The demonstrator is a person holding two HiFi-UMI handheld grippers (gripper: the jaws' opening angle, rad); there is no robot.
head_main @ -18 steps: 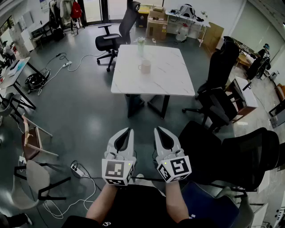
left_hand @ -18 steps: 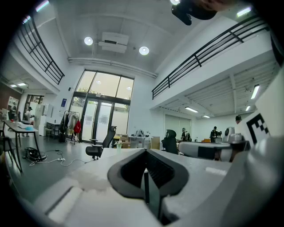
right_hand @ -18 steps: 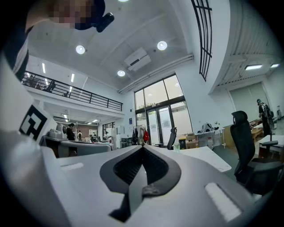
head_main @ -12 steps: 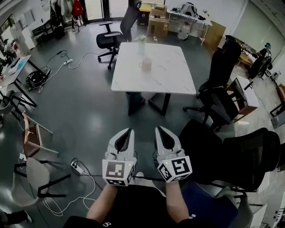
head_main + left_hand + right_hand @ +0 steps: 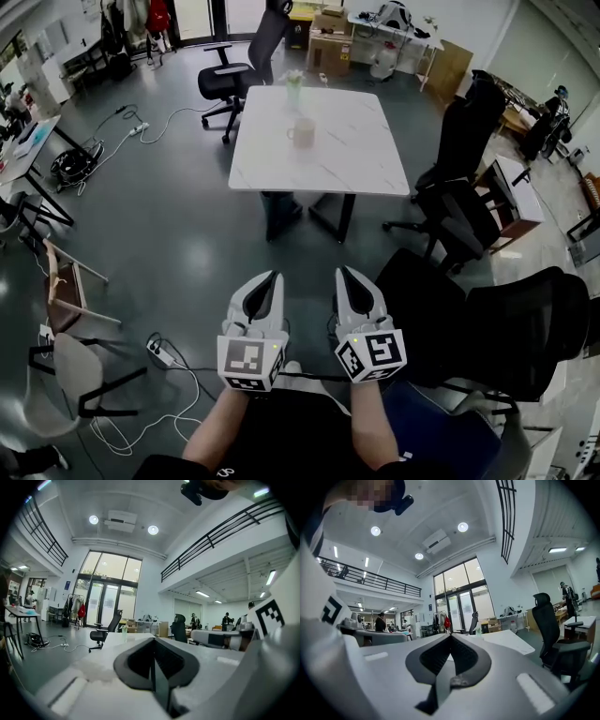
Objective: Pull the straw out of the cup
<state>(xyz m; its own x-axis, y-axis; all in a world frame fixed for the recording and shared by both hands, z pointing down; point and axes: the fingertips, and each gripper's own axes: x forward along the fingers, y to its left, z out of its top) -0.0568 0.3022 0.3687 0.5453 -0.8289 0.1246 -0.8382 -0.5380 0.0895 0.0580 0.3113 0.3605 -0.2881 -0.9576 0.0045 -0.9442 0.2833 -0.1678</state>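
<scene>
The left gripper [image 5: 273, 275] and right gripper [image 5: 343, 271] are both closed and empty, well apart from the white table [image 5: 361, 150]. Two vessels stand there (one mug [image 5: 302, 134], one tall cup [image 5: 293, 91]).

Low in the middle of the head view, the left gripper [image 5: 273, 275] and the right gripper [image 5: 343, 271] are pale grey-white shells that taper to pointed tips, each with a dark teardrop-shaped recess along its top. Behind each sits a white block printed with black square patterns: the left marker cube [image 5: 249, 361] and the right marker cube [image 5: 371, 353]. The gripper views show matte white bodies around dark-lined jaws. Along the bottom edge, the person wears a black top [image 5: 281, 431].
</scene>
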